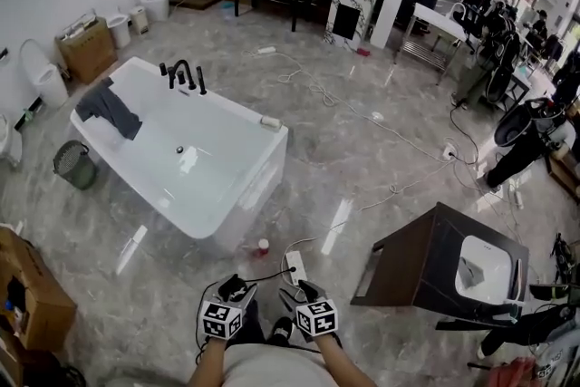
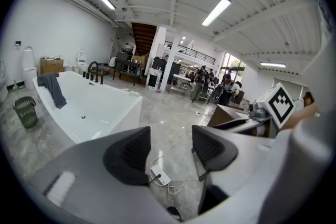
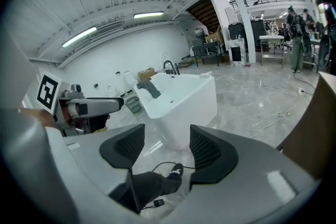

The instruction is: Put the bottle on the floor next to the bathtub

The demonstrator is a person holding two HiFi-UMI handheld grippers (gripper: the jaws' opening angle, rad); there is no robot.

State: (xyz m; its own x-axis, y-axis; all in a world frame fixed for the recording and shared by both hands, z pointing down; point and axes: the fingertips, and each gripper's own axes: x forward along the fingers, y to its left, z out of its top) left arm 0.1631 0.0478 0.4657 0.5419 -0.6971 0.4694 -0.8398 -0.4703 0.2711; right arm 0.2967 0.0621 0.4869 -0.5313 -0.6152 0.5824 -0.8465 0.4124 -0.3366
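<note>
Bottle [image 1: 264, 246], small, pale with red top, on floor [image 1: 362, 149] beside bathtub [image 1: 237, 195], left hand-held gripper [image 1: 235, 285] and right hand-held gripper [image 1: 304, 290] wide, empty

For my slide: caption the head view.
Left gripper and right gripper open, empty; bottle on floor beside bathtub.

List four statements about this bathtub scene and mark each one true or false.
1. The small red-capped bottle sits on the grey marble floor beside the white bathtub. True.
2. The left gripper holds the bottle. False: its fingers stand apart, empty.
3. A grey towel hangs over the bathtub's rim. True.
4. The green mesh bin stands inside the bathtub. False: it stands on the floor beside it.
</note>
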